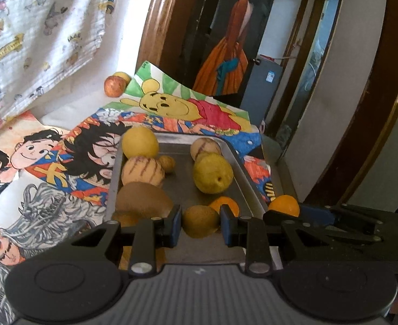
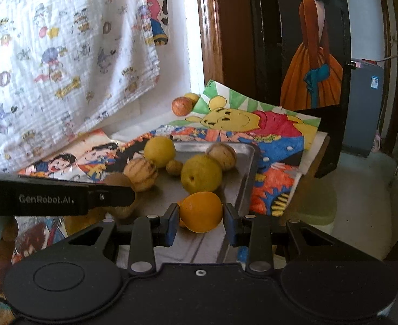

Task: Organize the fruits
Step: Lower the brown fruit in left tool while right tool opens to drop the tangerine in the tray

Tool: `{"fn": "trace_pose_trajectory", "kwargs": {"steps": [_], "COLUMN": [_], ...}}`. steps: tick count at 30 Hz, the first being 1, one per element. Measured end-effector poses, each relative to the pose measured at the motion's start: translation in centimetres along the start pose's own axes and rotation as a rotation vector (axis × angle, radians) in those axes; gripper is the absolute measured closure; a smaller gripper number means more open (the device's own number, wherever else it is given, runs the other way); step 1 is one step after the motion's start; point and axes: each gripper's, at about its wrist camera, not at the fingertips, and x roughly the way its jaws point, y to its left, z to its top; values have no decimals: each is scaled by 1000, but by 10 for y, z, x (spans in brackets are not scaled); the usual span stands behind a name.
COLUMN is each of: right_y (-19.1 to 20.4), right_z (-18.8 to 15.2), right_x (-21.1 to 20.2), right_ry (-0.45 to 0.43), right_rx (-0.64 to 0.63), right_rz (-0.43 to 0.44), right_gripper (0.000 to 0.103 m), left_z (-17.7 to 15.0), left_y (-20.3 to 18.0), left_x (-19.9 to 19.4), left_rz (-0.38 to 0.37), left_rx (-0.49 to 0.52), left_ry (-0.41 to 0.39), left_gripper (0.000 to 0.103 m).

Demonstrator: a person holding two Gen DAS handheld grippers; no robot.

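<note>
Metal tray [image 1: 242, 187] sits on a counter covered with coloured cartoon drawings [image 1: 71, 159].

Left hand-held gripper [image 1: 201, 226]: jaws partly open, straddling a brownish-green fruit [image 1: 200, 220] at the near edge of the tray. Pads stand just beside the fruit on both sides; cannot tell whether they touch it.

Right hand-held gripper [image 2: 201, 223]: jaws set close on either side of an orange [image 2: 201, 211], at the tray's near right corner. Left pad looks in contact, right pad at most a sliver off; firm grip not confirmed.

Tray contents:
- round yellow fruit [image 1: 140, 142], far left corner
- two striped pale melons: one on the left side [image 1: 142, 172], one at the far side [image 1: 205, 147]
- small brown fruit [image 1: 167, 163] beside the left melon
- yellow-green pear [image 1: 212, 173], centre right
- kiwi [image 1: 143, 200], near left
- a second orange piece [image 1: 226, 204] just behind the left gripper's right pad

Off the tray: a red apple [image 1: 114, 86] with a yellow fruit [image 1: 122, 75] touching it, far left by the wall, well apart from the tray.

Printed cloth [image 2: 63, 54] hangs on the wall at left.
</note>
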Motion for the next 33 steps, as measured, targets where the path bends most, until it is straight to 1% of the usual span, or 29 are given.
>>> {"fn": "trace_pose_trajectory", "kwargs": {"steps": [8, 12, 19, 28, 33], "right_y": [-1, 2, 16, 18, 20], "right_z": [-21, -29, -37, -39, -42], "right_x": [-3, -8, -13, -11, -11], "right_ry": [28, 32, 20, 22, 27], "right_rx": [-2, -6, -71, -62, -81], "right_rz": [-17, -33, -56, -58, -69], "right_gripper": [66, 66, 66, 66, 66], "left_z": [-12, -15, -16, -17, -17], "left_y": [-7, -7, -7, -9, -11], "left_x": [9, 12, 13, 13, 14], "left_rz": [0, -2, 2, 9, 17], "left_rx": [30, 28, 48, 62, 81], "left_ry": [60, 80, 77, 75, 76], "left_gripper": [70, 70, 70, 70, 69]}}
